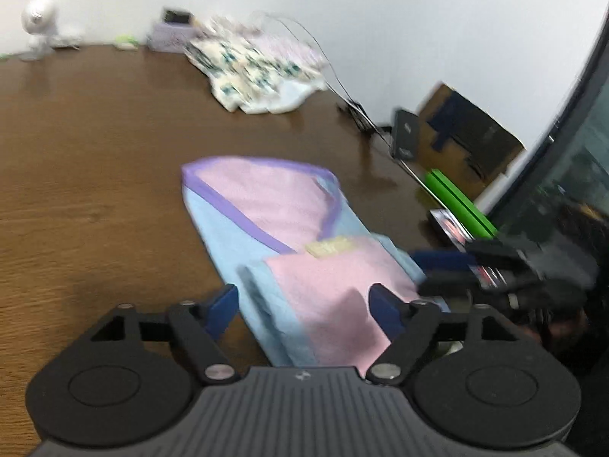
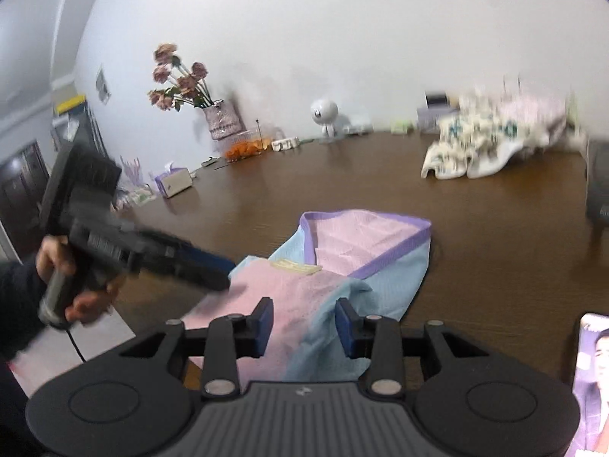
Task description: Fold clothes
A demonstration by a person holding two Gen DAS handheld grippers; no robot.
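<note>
A pink and light-blue garment [image 1: 266, 205] with purple trim lies partly folded on the brown wooden table [image 1: 95, 152]; the right wrist view shows the garment [image 2: 365, 240] too. My left gripper [image 1: 304, 304] hovers over its near end, open wide, with cloth below the gap and neither pad touching it. My right gripper [image 2: 306, 325] stands over the garment's near fold with its pads partly apart; cloth shows in the gap with no visible pinch. From the left wrist view the right gripper [image 1: 430, 270] is a blur at the garment's right edge. A hand holds the left gripper [image 2: 224, 274] at the garment's left edge.
A pile of patterned clothes [image 1: 259, 68] sits at the table's far side by the wall. Cables [image 1: 354, 106], a dark device [image 1: 405, 135], a cardboard box [image 1: 468, 141] and a green object [image 1: 456, 198] line the right. A white figurine [image 2: 325, 114], flower vase [image 2: 220, 118], tissue box [image 2: 173, 182], phone [image 2: 593, 381].
</note>
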